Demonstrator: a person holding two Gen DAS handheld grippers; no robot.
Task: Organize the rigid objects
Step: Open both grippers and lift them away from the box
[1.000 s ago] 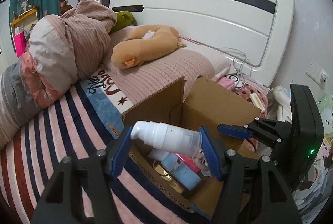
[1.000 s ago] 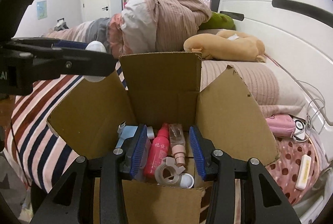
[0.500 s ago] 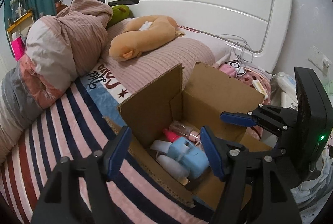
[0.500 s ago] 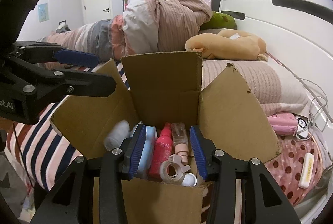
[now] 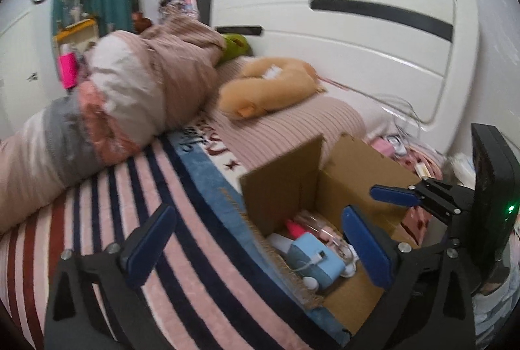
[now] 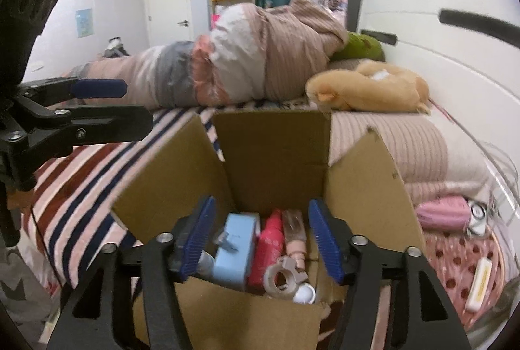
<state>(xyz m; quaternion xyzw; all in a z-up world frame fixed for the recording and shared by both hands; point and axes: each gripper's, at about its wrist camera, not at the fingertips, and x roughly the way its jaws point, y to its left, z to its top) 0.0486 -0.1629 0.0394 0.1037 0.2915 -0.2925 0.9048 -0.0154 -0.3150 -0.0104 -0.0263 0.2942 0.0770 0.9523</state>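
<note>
In the left wrist view, the left gripper (image 5: pixel 256 242) no longer carried the white pump bottle it had pinched a second before; its jaws had just been opening and stood spread wide with nothing between them, one blue pad over the striped blanket (image 5: pixel 136 207) and the other over the open cardboard box (image 5: pixel 279 184). The bottle appeared to have gone into the box, where a white cylinder (image 5: pixel 281 244) lay beside the light blue case (image 5: pixel 317 257) and a red bottle (image 5: pixel 297 228), so I judged that item stowed and the left hand free for the next one. The view was blurred, and the gripper had swung away from above the box toward the bed, pointing forward and downward. The right gripper (image 5: pixel 390 195) showed at the right edge over the far side of the box. In the right wrist view, the right gripper (image 6: pixel 261 241) hovered at the near rim of the box (image 6: pixel 273 155), tilted down into it; its jaws had just been opening from a narrower gap and stood parted, pressing on nothing, though the blue case (image 6: pixel 235 247), the red bottle (image 6: pixel 271 239), a clear pink bottle (image 6: pixel 295 236) and a tape dispenser (image 6: pixel 286 275) lay in the box between and below the pads. The left gripper (image 6: pixel 107 104) stood at the left, above the blanket, empty. The right hand looked ready to tidy or pick among the contents.
</note>
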